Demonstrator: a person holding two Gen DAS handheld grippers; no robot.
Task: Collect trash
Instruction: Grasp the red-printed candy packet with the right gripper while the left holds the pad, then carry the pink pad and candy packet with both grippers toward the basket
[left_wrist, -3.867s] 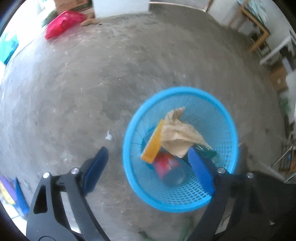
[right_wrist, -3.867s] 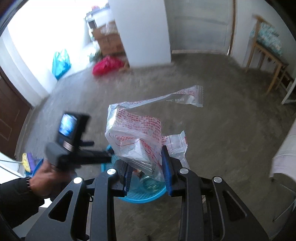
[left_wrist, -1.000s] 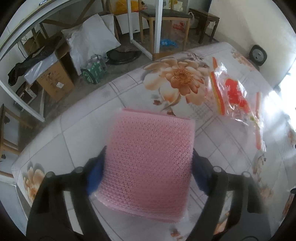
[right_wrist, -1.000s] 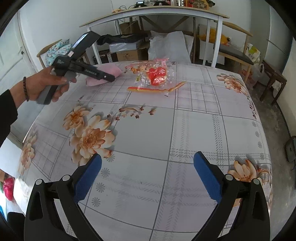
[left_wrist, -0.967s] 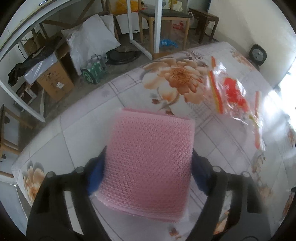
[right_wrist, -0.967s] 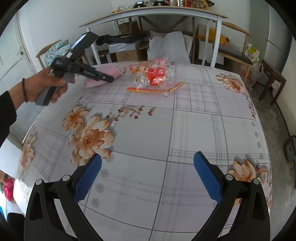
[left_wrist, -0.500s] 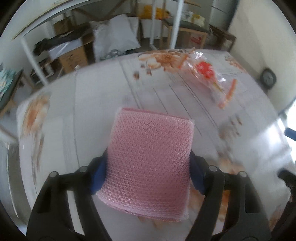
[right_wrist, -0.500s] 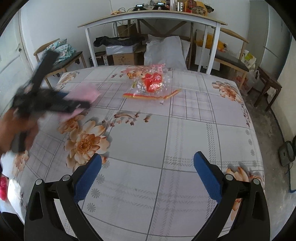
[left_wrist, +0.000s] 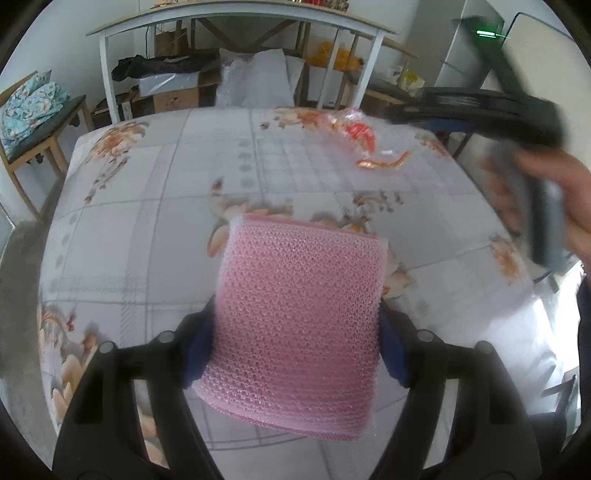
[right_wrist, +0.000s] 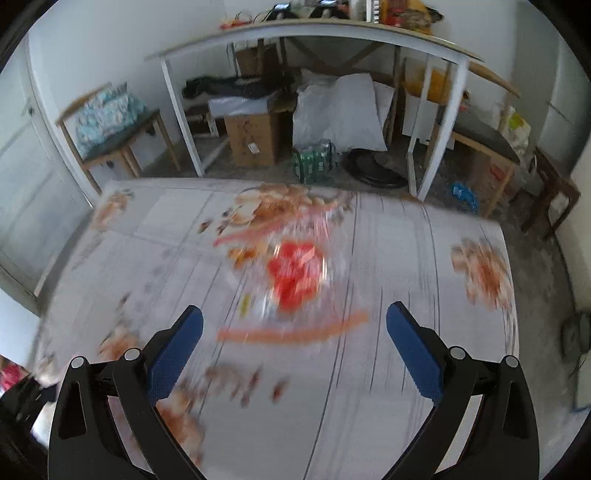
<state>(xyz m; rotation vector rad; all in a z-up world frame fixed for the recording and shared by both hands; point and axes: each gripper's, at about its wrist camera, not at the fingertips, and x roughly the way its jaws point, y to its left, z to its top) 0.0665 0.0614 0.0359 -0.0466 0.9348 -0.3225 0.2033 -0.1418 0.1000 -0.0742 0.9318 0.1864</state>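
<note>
Flowered tablecloth (left_wrist: 147, 229) below – left gripper (left_wrist: 295, 347) pinching one pink bubble-wrap sheet (left_wrist: 299, 317); right gripper (right_wrist: 295, 343) spread wide, empty – one red-printed clear wrapper (right_wrist: 295, 280) mid-frame

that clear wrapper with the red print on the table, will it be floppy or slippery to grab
Probably floppy: the clear wrapper lies crumpled and flat on the flowered tablecloth. Its thin film looks light and possibly slippery, so the open right gripper might push it along.

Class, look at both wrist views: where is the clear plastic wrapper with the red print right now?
The clear plastic wrapper with red print lies on the floral tablecloth, ahead of the open right gripper; in the left wrist view it sits far right.
</note>
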